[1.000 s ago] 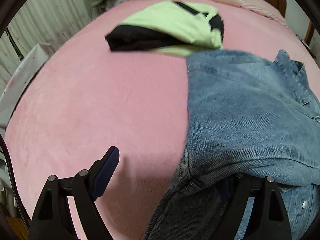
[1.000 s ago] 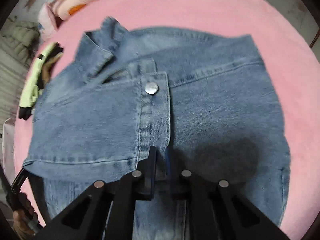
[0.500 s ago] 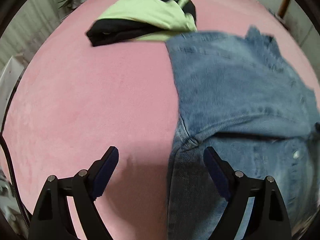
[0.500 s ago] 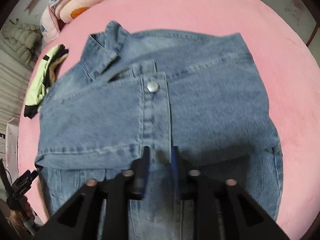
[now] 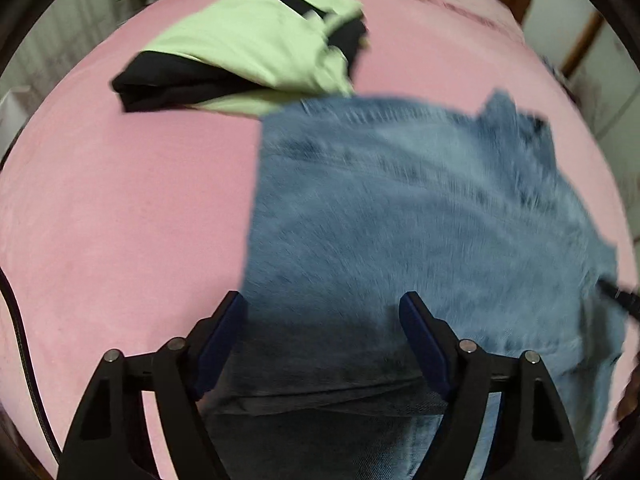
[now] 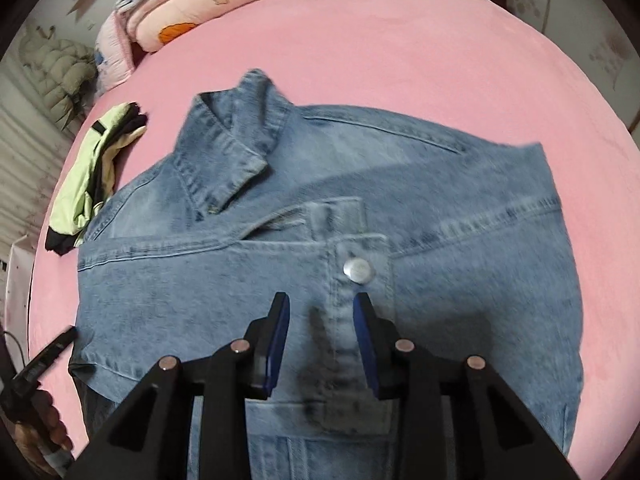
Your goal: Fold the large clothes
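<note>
A blue denim jacket [image 6: 440, 220] lies on the pink bed [image 6: 400, 60] with its sides folded in, collar [image 6: 232, 148] at the far left. My right gripper [image 6: 322, 298] hovers over the button placket just below a metal button [image 6: 357, 270]. Its jaws are opening, and the cloth lies below them, not pinched. In the left wrist view the jacket [image 5: 400, 208] is blurred. My left gripper [image 5: 322, 298] stands wide over its near left edge. Its jaws are closing, and its pads press on nothing.
A folded green and black garment [image 5: 256, 48] lies beyond the jacket's far left corner. Pillows and a quilt [image 6: 192, 8] sit at the head of the bed. A hand [image 6: 44, 420] shows at the lower left of the right wrist view. Bare pink bed [image 5: 120, 200] stretches to the left.
My right gripper was shut on the placket and has let it go, jaws now apart. My left gripper came free of the cloth draped on its right finger and moved right over the jacket.
</note>
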Demonstrator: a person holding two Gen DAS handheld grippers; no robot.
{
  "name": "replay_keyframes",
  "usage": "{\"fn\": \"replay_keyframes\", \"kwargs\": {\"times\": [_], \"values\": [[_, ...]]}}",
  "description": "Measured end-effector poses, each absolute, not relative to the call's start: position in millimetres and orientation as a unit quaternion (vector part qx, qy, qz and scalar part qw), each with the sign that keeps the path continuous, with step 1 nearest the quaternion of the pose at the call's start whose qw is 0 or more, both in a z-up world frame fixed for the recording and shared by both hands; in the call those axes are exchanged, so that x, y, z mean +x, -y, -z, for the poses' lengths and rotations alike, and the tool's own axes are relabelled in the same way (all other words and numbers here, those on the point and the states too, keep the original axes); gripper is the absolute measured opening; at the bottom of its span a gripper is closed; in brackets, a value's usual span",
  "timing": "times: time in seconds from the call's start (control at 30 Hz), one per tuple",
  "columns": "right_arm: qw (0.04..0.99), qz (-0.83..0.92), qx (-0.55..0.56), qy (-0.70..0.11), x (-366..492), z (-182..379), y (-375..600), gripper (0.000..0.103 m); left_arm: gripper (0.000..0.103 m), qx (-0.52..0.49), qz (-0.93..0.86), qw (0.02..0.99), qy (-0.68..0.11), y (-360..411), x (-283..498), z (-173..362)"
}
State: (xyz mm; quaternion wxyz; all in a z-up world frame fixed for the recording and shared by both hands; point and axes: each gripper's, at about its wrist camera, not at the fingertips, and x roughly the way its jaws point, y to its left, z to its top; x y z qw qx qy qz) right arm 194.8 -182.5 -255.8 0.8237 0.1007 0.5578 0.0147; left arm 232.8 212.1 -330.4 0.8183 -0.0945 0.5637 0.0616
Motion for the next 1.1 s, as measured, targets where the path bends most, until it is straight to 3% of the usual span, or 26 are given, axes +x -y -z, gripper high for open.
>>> {"fn": "replay_keyframes", "kwargs": {"times": [0.2,0.27,0.47,0.77,0.97,1.03,1.07,1.1], "values": [[0.803,-0.01,0.04,-0.594,197.0,285.6,164.5,0.033,0.079,-0.03,-0.065,0.813,-0.579,-205.1,228.5,356.3],[0.803,-0.006,0.03,-0.596,191.1,293.5,165.6,0.033,0.089,-0.009,-0.074,0.81,-0.581,-204.1,230.8,357.3],[0.804,-0.023,0.054,-0.591,166.9,273.5,158.0,0.033,0.089,-0.039,-0.078,0.806,-0.585,-211.1,227.8,339.4],[0.806,-0.088,0.073,-0.581,140.6,267.6,116.2,0.033,0.087,-0.003,-0.033,0.845,-0.534,-141.0,207.6,300.9],[0.813,-0.123,0.053,-0.567,143.7,271.4,89.0,0.032,0.088,0.011,-0.011,0.835,-0.55,-91.7,213.3,322.5],[0.807,-0.104,0.033,-0.58,148.0,286.0,93.9,0.026,0.088,-0.007,-0.018,0.817,-0.576,-96.3,211.0,340.5],[0.805,-0.106,0.036,-0.583,148.1,289.9,99.9,0.014,0.089,-0.028,-0.018,0.814,-0.58,-101.2,210.3,343.2],[0.804,-0.107,0.039,-0.583,146.4,291.0,108.6,0.01,0.089,-0.039,-0.018,0.812,-0.583,-104.2,209.9,341.8]]}}
